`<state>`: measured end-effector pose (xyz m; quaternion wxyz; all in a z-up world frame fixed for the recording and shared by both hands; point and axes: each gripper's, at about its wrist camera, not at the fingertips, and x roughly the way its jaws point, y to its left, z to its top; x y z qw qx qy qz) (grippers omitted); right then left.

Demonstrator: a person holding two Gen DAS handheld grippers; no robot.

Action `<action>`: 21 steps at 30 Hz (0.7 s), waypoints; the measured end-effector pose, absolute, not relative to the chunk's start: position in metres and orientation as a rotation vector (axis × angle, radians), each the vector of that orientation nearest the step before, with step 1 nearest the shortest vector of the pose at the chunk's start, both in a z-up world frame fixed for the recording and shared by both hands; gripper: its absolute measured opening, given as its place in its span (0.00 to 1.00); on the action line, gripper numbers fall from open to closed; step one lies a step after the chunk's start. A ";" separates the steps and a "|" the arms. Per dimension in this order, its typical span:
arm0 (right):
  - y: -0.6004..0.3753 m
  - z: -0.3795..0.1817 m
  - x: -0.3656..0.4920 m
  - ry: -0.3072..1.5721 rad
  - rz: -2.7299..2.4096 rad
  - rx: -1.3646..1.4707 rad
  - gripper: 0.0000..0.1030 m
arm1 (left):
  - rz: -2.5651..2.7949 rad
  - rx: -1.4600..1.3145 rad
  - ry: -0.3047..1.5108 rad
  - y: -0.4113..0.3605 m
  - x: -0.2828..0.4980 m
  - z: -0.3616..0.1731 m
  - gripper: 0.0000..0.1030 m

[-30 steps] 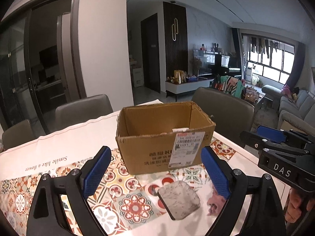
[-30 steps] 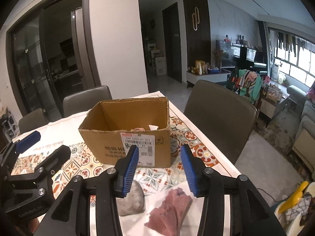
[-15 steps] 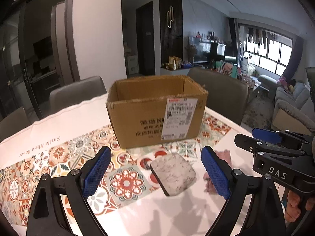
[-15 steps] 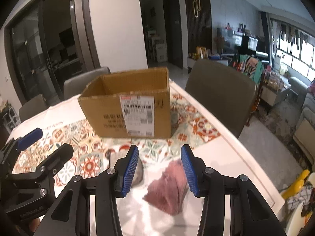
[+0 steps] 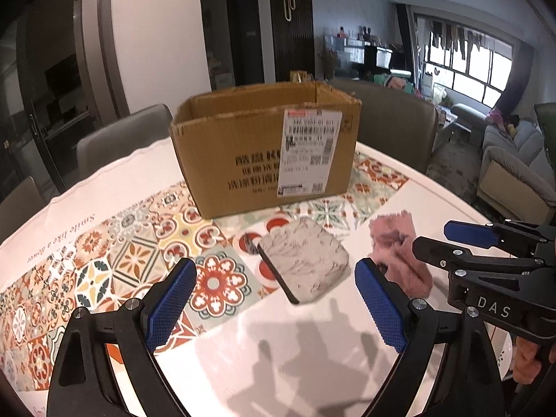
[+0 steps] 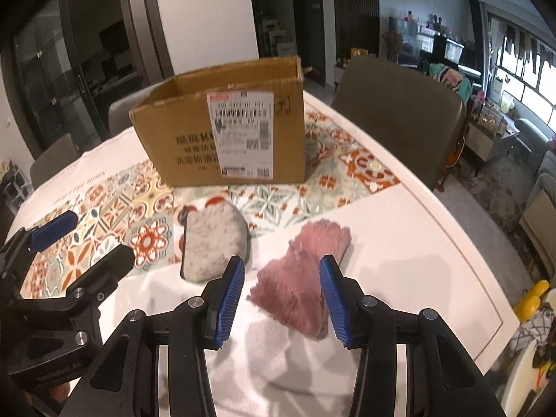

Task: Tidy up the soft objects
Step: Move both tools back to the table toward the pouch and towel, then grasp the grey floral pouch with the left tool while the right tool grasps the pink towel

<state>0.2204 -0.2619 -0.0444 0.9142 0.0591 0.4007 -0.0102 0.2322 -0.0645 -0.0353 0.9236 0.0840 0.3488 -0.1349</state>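
An open cardboard box (image 5: 267, 149) with a shipping label stands on the patterned tablecloth; it also shows in the right wrist view (image 6: 226, 128). A grey marbled soft pad (image 5: 304, 264) lies in front of it, and shows in the right wrist view (image 6: 212, 243). A pink fuzzy cloth (image 6: 302, 278) lies to its right, also in the left wrist view (image 5: 399, 246). My left gripper (image 5: 274, 309) is open and empty, just short of the grey pad. My right gripper (image 6: 281, 299) is open, its fingers astride the near end of the pink cloth.
The white table (image 6: 417, 243) has a curved edge at the right. Grey chairs (image 6: 399, 104) stand behind and right of the box. A tiled-pattern tablecloth (image 5: 114, 253) covers the left half. The right gripper shows in the left wrist view (image 5: 479, 243).
Both grippers have come down and tilted toward the table. The box's inside has gone out of sight. The pad and the pink cloth now sit closer, between the fingers.
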 end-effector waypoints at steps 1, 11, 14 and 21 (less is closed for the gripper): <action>-0.261 -0.047 0.221 0.834 -0.020 0.123 0.45 | -0.277 0.176 0.723 -0.064 0.233 -0.038 0.91; -0.256 -0.072 0.227 0.914 -0.008 0.113 0.45 | -0.305 0.213 0.786 -0.066 0.238 -0.063 0.91; -0.255 -0.078 0.230 0.930 -0.010 0.110 0.45 | -0.326 0.229 0.794 -0.069 0.240 -0.069 0.91; -0.255 -0.091 0.237 0.958 -0.008 0.103 0.51 | -0.397 0.238 0.811 -0.077 0.250 -0.081 0.90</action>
